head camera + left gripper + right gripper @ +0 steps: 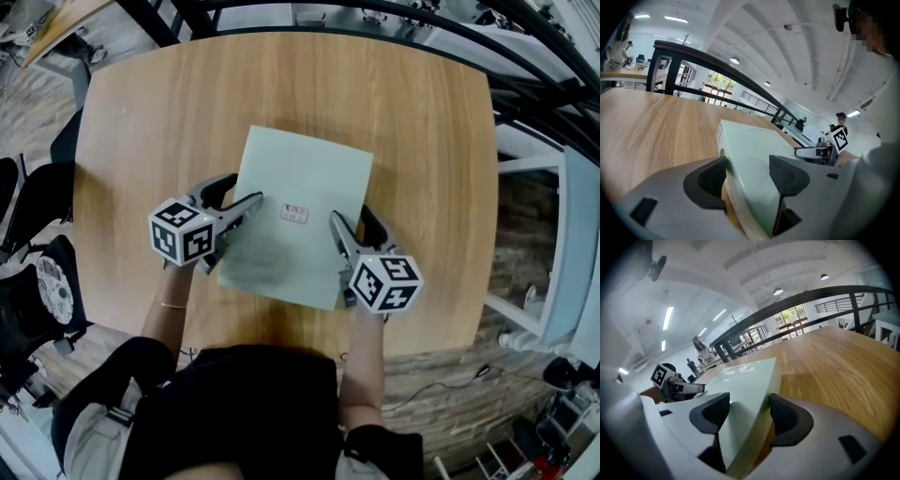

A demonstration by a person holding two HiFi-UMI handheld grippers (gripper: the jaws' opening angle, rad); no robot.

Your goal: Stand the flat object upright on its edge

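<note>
Pale green, the flat object lies on its broad face at the middle of the wooden tabletop, a small red-printed label on top. The left gripper straddles its left edge and the right gripper its right edge. In both gripper views the jaws stand wide apart, one pad above the object and one outside its edge, neither clamped on it.
</note>
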